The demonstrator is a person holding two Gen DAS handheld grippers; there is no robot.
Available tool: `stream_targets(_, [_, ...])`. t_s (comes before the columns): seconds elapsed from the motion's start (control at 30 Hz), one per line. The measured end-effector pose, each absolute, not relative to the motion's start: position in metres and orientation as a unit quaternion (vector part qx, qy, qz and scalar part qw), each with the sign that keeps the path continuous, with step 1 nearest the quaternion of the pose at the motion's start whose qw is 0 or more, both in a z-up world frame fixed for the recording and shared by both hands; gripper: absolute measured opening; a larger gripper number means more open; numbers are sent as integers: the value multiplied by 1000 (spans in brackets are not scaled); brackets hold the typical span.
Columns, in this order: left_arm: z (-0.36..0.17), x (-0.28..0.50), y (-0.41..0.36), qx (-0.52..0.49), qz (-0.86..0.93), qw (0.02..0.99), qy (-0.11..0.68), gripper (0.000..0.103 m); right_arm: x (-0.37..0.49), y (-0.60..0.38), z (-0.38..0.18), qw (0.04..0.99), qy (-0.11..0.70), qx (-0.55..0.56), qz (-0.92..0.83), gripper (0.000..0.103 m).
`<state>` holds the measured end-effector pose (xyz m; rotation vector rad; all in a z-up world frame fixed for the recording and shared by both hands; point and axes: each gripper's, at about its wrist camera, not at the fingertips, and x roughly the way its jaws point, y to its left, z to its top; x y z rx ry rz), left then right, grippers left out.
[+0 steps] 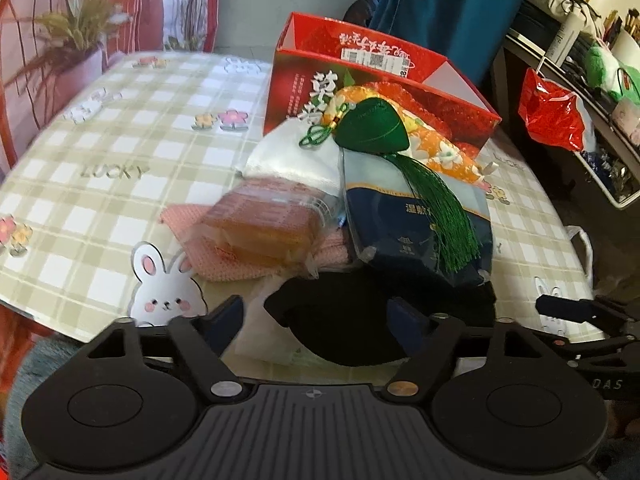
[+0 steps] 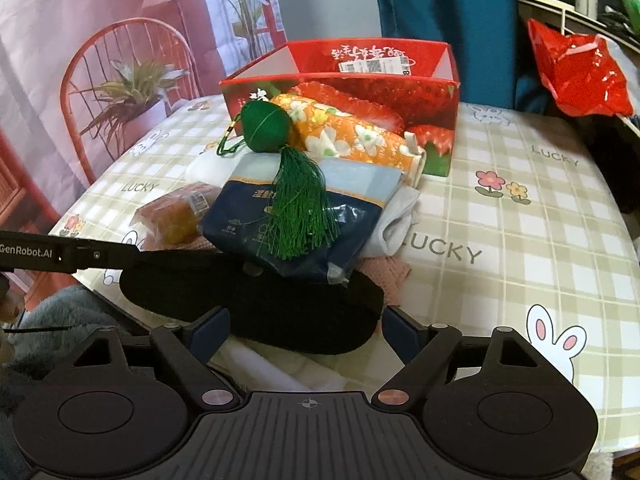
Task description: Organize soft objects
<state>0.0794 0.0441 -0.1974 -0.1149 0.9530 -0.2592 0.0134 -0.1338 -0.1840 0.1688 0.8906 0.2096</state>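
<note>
Nearest both cameras, a flat black oval fabric piece (image 2: 256, 304) lies crosswise at the table's (image 2: 520, 224) front edge, before the red strawberry-printed box (image 2: 360, 92). Left gripper (image 1: 316, 320) and right gripper (image 2: 306, 332) straddle it, jaws wide, pads apart from it. Bare checked tablecloth spreads either side.

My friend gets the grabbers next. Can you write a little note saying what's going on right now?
Left gripper: open, its jaws on either side of one end of the black eye mask.
Right gripper: open, at the mask's other end.
Pile on the table: green tassel ornament, orange floral pouch, navy packet, wrapped cake, pink cloth.
Red box: nothing visible inside.
Done: nothing yet. Left: everything.
</note>
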Motion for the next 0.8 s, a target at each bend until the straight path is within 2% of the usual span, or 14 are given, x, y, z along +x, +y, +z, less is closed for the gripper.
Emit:
stream_targets(0.07, [-201,81,45,-64,-131,874,463,67,14,-136,-185,892,432,86,98,81])
stream_targets(0.23, [-211,87,43,-70,-131,865,480,66,21,-147,-192,897,423,94,83,70])
stream_targets(0.37, [-219,92,49,-89,-130,857,490,66,31,-156,-206,894,429,109,73,68])
stream_targets(0.5, [-225,96,50,-96,-133,852,497,55,37,-160,-220,883,445,127,72,68])
stream_targets(0.67, [-229,99,46,-93,-140,849,501,55,40,-157,-223,882,449,122,78,68])
stream_targets(0.8, [-236,103,48,-101,-137,844,509,55,45,-156,-230,878,454,129,83,63])
